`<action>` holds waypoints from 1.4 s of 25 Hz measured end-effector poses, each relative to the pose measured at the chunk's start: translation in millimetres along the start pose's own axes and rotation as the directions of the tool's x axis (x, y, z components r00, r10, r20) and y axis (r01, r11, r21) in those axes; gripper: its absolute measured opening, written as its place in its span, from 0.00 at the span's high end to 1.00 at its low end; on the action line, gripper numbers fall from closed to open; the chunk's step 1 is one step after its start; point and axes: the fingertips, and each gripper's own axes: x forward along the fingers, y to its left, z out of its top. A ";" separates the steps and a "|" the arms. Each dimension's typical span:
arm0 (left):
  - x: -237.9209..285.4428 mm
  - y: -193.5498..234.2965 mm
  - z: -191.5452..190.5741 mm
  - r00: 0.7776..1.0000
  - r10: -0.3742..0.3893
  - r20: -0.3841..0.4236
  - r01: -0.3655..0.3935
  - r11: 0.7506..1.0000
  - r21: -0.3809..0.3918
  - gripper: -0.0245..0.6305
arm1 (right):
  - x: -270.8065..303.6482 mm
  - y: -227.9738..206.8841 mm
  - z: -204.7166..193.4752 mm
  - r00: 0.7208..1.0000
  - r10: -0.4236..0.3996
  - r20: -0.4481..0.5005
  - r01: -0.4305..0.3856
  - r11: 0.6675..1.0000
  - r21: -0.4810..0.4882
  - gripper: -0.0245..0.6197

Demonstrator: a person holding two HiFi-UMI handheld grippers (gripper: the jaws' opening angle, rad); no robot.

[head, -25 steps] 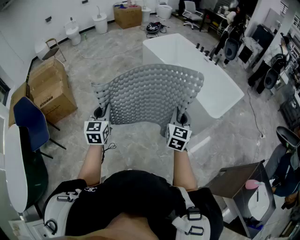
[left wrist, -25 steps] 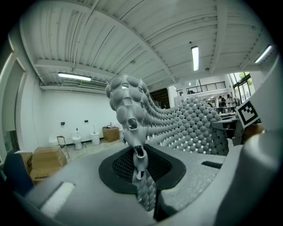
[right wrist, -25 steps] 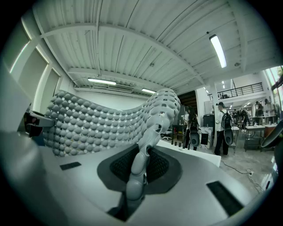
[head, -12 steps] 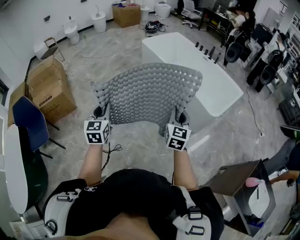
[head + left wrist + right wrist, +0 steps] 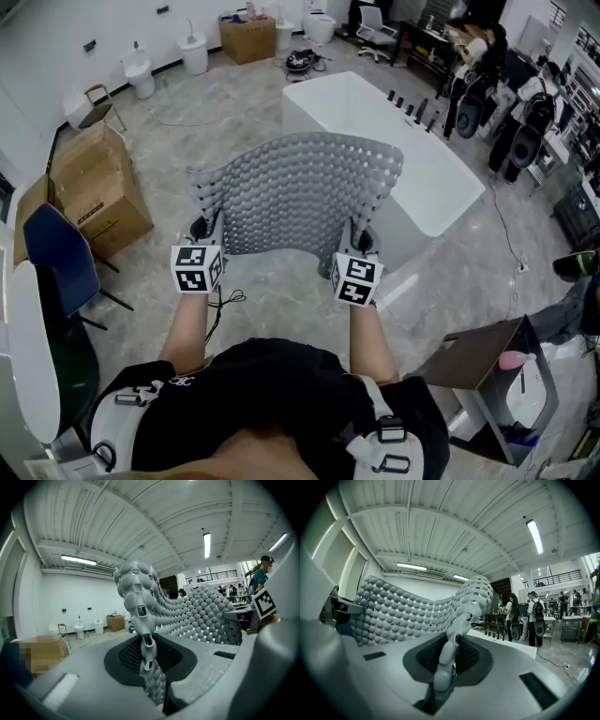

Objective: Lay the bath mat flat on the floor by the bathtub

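The left gripper (image 5: pixel 207 227) and right gripper (image 5: pixel 362 234) each clamp a near corner of the grey bath mat (image 5: pixel 298 192), so it hangs spread in the air beside the white bathtub (image 5: pixel 375 117), ready to lower flat.

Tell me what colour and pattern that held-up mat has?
Grey, with rows of rounded bumps; the bath mat shows best in the head view.

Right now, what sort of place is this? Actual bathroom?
Probably a lab or warehouse hall staged as a bathroom, not a real one: a freestanding bathtub on open floor, loose toilets and cardboard boxes along the wall, a high corrugated ceiling.
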 end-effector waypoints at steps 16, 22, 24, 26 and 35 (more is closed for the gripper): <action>30.8 40.0 -3.4 0.996 -0.084 0.029 0.084 0.996 0.000 0.89 | 9.0 20.6 -9.2 0.995 -0.098 -0.006 0.098 0.995 0.015 0.91; 79.2 45.2 -8.1 0.993 -0.117 0.025 0.117 0.993 -0.002 0.89 | 45.3 9.3 -11.9 0.993 -0.116 -0.009 0.116 0.993 0.003 0.91; 104.6 44.6 -8.0 0.991 -0.135 0.020 0.135 0.991 0.002 0.89 | 62.9 -1.8 -17.1 0.991 -0.135 -0.017 0.136 0.991 0.019 0.91; 132.3 44.7 -5.2 0.989 -0.146 0.015 0.146 0.989 0.006 0.89 | 84.0 -12.7 -20.4 0.989 -0.147 -0.025 0.148 0.988 0.034 0.91; 280.0 47.3 22.5 0.981 -0.192 -0.013 0.192 0.980 0.052 0.89 | 217.6 -58.0 -14.5 0.986 -0.162 -0.046 0.165 0.983 0.083 0.91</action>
